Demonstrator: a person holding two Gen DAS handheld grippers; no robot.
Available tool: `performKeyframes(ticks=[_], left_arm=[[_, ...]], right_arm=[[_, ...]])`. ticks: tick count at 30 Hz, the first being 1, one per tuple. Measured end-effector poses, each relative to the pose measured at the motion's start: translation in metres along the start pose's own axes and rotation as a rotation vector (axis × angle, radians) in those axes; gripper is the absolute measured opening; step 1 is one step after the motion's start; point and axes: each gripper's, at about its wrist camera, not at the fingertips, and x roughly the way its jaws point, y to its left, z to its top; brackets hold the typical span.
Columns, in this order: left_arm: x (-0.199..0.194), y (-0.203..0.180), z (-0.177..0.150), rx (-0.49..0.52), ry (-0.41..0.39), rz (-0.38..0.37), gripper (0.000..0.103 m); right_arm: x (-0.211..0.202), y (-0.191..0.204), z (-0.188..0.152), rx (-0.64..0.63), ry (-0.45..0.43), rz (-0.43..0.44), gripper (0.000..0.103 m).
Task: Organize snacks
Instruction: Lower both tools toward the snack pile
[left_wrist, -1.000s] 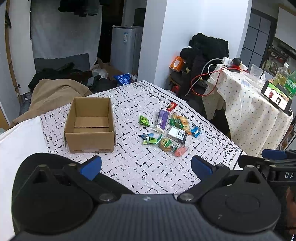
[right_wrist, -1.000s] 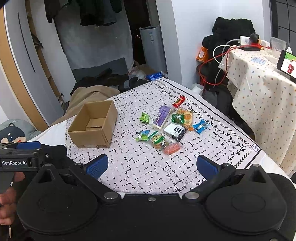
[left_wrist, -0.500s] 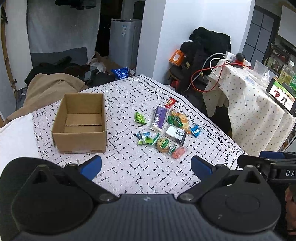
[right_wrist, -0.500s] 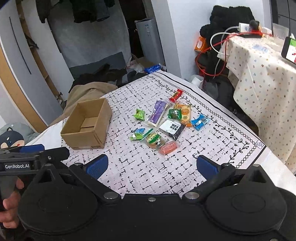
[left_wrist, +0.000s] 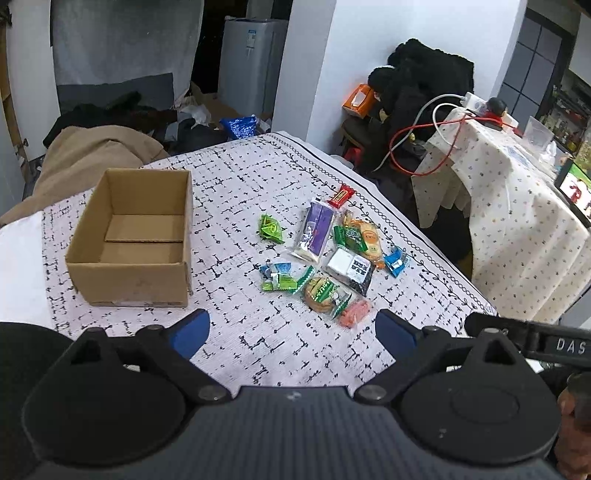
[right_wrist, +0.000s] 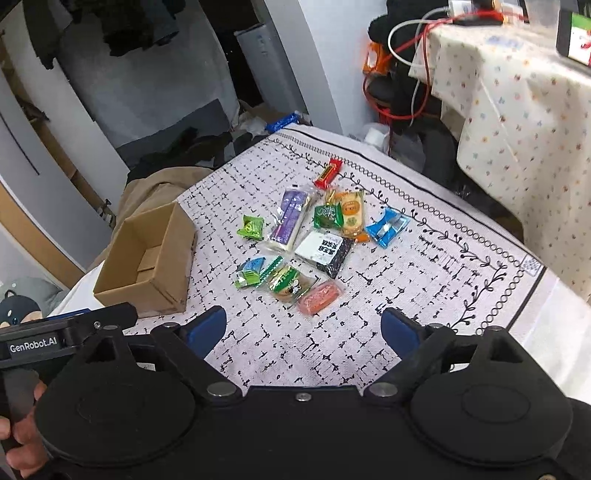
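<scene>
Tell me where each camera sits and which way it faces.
Left wrist: rides the left gripper, looking forward and down at the cardboard box; its blue fingers show.
Right wrist: rides the right gripper, facing the snack pile; a hand shows.
Shared: box, snacks, patterned cloth.

cluttered home: clothes heap (left_wrist: 424, 79), fridge (left_wrist: 249, 59)

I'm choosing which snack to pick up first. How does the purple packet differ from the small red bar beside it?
The purple packet is clearly larger and longer than the red bar. The purple packet has clear plastic ends, while the red bar looks opaque with a yellow stripe. The purple packet lies amid the pile, near the cardboard box; the red bar sits apart at the far edge. Both lie flat on the patterned cloth, pointing roughly the same way.
</scene>
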Motion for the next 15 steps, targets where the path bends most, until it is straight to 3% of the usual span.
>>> performKeyframes(ticks=[10, 15], left_arm=[[0.049, 0.003, 0.01, -0.075, 0.066, 0.035, 0.096], [0.069, 0.005, 0.018, -0.115, 0.081, 0.049, 0.089]], right_arm=[[0.043, -0.013, 0.014, 0.086, 0.034, 0.003, 0.09], [0.067, -0.014, 0.024, 0.137, 0.059, 0.0, 0.081]])
